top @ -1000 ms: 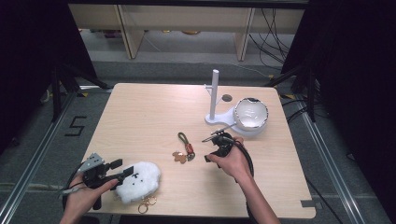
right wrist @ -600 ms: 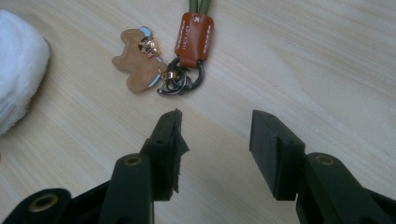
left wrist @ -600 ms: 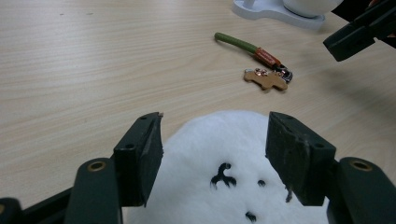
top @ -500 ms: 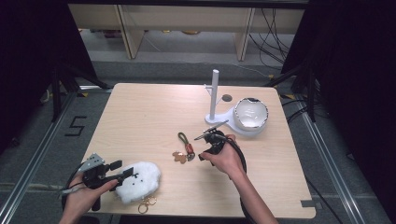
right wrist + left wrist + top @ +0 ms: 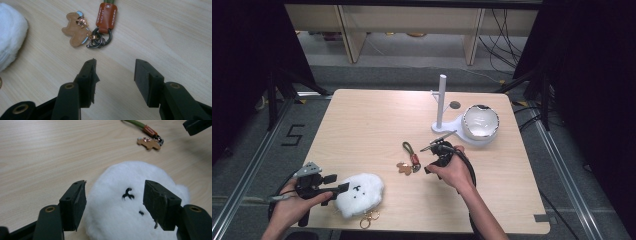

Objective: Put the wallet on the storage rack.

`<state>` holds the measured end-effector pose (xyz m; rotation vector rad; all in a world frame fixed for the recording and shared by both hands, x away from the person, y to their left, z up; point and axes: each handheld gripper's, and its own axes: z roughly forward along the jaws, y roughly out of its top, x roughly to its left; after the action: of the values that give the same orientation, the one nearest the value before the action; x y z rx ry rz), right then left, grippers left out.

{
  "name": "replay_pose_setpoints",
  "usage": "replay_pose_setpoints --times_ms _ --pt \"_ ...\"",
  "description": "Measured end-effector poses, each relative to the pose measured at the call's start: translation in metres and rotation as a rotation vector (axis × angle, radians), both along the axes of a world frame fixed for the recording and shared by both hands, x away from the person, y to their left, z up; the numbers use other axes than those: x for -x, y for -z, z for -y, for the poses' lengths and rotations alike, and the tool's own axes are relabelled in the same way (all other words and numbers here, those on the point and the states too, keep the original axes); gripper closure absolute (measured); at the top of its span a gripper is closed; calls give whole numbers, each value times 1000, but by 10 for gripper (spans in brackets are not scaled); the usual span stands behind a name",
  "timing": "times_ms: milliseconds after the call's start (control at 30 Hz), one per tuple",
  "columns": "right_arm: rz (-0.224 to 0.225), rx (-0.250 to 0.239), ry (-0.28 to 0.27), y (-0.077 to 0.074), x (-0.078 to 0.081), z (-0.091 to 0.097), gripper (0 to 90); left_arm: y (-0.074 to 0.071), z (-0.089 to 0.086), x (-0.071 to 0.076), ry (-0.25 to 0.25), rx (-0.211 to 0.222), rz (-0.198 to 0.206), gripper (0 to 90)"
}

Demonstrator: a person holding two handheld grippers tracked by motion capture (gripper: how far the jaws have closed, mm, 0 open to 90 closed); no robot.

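Note:
A white plush toy [image 5: 359, 194] with a small black face lies near the table's front left. My left gripper [image 5: 334, 184] is at its left side; in the left gripper view its jaws [image 5: 115, 182] stand wide over the plush [image 5: 130, 202] without squeezing it. A keychain [image 5: 409, 159] with a green strap, a brown leather tab and a brown dog charm [image 5: 75, 31] lies mid-table. My right gripper [image 5: 432, 159] hovers just right of it, open. Its jaws [image 5: 115, 62] have just been opening, with bare wood between them and the key ring [image 5: 100, 41] just ahead.
A white stand with an upright post [image 5: 441, 102] and a shiny bowl [image 5: 480, 121] sit behind the right hand. A gold clasp [image 5: 369, 219] hangs off the plush near the table's front edge. The other gripper's jaw [image 5: 197, 126] shows top right in the left gripper view.
The right hand has edged slightly left toward the keychain. The left hand and the plush have stayed put.

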<state>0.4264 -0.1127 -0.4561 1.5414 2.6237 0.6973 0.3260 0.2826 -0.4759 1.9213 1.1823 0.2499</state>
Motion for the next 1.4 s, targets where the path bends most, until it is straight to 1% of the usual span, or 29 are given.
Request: replay_pose_setpoints --times_ms 33,100,167,233,267,333,367,400,467,500,567,633,667,733,833,900,933,967,1000,1067,1100,1167,1200,1233,1267,1300,1333,1367,1400 --pt "5 -2 -4 0 0 0 530 -1 -1 -2 18 -26 -35 340" --pt "15 -4 3 0 1 0 530 -1 0 -2 19 -37 -49 339" --pt "14 -5 -20 2 1 0 528 1 1 -4 34 -72 -88 339" --pt "4 -4 -26 2 2 -1 526 3 2 -6 36 -51 -99 337" --pt "13 0 -33 3 2 0 524 5 2 -9 26 -92 -120 337" --pt "14 -1 -35 3 2 0 523 8 2 -12 39 -84 -121 337" --pt "8 -8 -19 3 3 0 521 12 4 -13 21 -61 -114 337" --pt "7 -9 -20 3 3 0 520 12 3 -16 49 -77 -133 337" --pt "21 -15 -9 5 4 0 519 16 5 -19 34 -69 -163 339" --pt "11 -12 -16 4 4 1 518 18 7 -22 33 -99 -177 343" --pt "-11 -20 -11 3 5 1 517 21 8 -24 46 -101 -192 361" --pt "-9 -12 -3 3 5 0 517 22 10 -24 45 -95 -195 368" --pt "3 -21 -34 3 4 2 516 24 12 -25 50 -114 -205 376" --pt "13 -27 -48 3 3 3 516 24 12 -25 45 -111 -214 379" --pt "6 -20 -20 2 5 1 515 25 12 -26 38 -107 -228 393" --pt "27 -26 -57 2 4 2 514 26 13 -26 35 -114 -226 423" --pt "27 -26 -57 2 4 2 514 25 13 -26 31 -119 -224 423" --pt "10 -27 -28 1 6 0 513 26 13 -26 30 -129 -211 473" --pt "10 -28 -30 1 6 -1 514 24 13 -26 38 -139 -228 488" --pt "12 -34 -38 1 6 0 514 24 13 -26 40 -154 -221 537" --pt "8 -32 -33 1 6 0 514 24 14 -26 47 -167 -214 537" --pt "-4 -42 -28 0 8 -1 514 24 14 -25 56 -177 -197 607" --pt "-5 -42 -28 0 8 -1 514 22 14 -24 60 -207 -178 644" --pt "-4 -41 -31 1 8 -1 513 21 14 -23 68 -207 -158 678" --pt "-4 -41 -31 1 8 -1 513 21 14 -23 68 -207 -158 707" --pt "4 -36 -39 1 7 0 513 20 13 -22 93 -222 -126 737" --pt "-3 -29 -30 2 7 -1 512 20 13 -22 93 -222 -126 753" --pt "17 -34 -59 3 6 0 511 20 14 -21 100 -226 -122 766" --pt "11 -37 -47 3 7 -1 511 19 14 -20 113 -241 -103 776"
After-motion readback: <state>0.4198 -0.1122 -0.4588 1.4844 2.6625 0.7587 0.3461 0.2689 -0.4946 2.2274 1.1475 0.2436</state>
